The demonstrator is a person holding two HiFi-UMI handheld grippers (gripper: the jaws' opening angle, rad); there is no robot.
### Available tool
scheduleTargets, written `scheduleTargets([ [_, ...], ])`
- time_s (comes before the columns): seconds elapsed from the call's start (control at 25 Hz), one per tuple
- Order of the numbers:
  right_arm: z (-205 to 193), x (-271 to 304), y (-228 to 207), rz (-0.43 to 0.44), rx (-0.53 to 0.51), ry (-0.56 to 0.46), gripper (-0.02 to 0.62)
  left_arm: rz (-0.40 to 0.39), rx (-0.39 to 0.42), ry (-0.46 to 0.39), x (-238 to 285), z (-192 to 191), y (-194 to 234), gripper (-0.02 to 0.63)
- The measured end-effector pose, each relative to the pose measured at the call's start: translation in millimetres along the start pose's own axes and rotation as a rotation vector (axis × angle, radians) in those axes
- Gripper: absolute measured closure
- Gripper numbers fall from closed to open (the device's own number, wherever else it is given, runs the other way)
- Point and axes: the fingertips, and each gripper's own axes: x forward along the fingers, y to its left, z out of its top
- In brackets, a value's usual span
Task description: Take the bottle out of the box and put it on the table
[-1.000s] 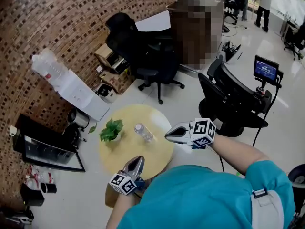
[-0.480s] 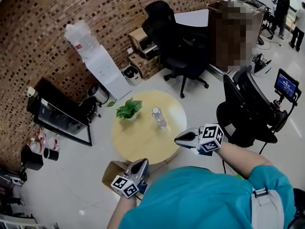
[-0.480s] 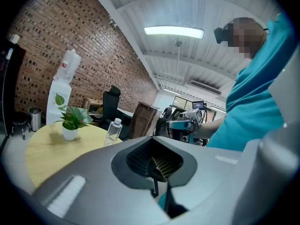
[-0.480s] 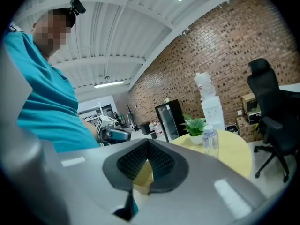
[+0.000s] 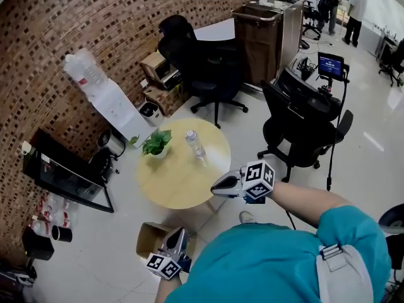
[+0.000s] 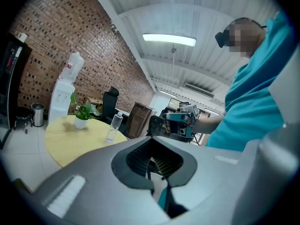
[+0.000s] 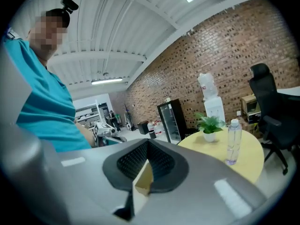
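Standing upright on the table's [image 5: 170, 185] far side, just right of the plant [image 5: 154, 142], the bottle [image 5: 195, 147] is sitting well apart from the box [image 5: 147, 237] on the near floor. The left gripper [image 5: 178, 233] and right gripper [image 5: 216, 187] are hovering pressed together, empty. Bumping the table is probably risking the tall bottle toppling and rolling off.

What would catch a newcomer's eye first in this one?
A clear bottle stands upright on the round yellow table, beside a potted plant. An open cardboard box sits on the floor by the left tongs; both those and the right tongs are shut and empty.
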Motion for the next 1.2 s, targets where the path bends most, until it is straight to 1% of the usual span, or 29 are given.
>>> scheduleTargets([
  [0.12,18.8,-12.6,29.9,-0.012,0.0,-0.004,0.594,0.009,-0.049,0.021,-11.2,8.0,-21.5,0.606],
  [0.2,17.0,-20.8,50.1,-0.021,-0.01,-0.007,0.594,-0.002,-0.056,0.02,-17.3,3.3,-36.1,0.606],
  [0.36,4.9,-36.5,85.6,-0.048,-0.026,-0.015,0.594,-0.059,-0.005,0.003,-29.1,-2.3,-72.3,0.606],
  [0.44,1.9,-51.8,102.5,-0.053,-0.032,-0.019,0.594,-0.057,0.011,0.001,-32.2,-0.7,-94.7,0.606],
  [0.52,-0.3,-71.1,115.8,-0.05,-0.043,-0.028,0.594,-0.037,0.013,0.004,-31.6,-1.8,-113.0,0.606],
  [0.56,3.5,-80.3,120.8,-0.049,-0.048,-0.032,0.594,-0.026,0.012,0.004,-30.0,1.6,-119.9,0.606],
  [0.64,25.2,-100.7,130.4,-0.048,-0.056,-0.032,0.594,-0.005,0.005,-0.002,-22.8,22.6,-136.5,0.606],
  [0.72,51.3,-127.1,143.3,-0.039,-0.056,-0.022,0.594,0.01,-0.001,-0.014,-10.5,48.8,-166.0,0.606],
  [0.8,64.4,-155.7,155.5,-0.025,-0.052,-0.01,0.594,0.01,0.006,-0.029,5.6,62.1,-201.8,0.606],
  [0.88,63.6,-180.6,162.4,-0.016,-0.055,0.001,0.594,0.014,-0.01,-0.044,21.4,59.1,-230.1,0.606],
  [1.0,52.1,-211.7,163.8,-0.003,-0.047,0.007,0.594,0.023,-0.041,-0.046,44.2,43.6,-265.9,0.606],
  [1.12,40.0,-230.3,164.9,0.022,-0.029,0.007,0.594,0.028,-0.022,-0.03,56.1,37.7,-294.5,0.606],
  [1.2,33.2,-233.6,168.0,0.047,-0.028,0.004,0.594,0.063,-0.022,-0.031,52.7,34.1,-301.8,0.606],
])
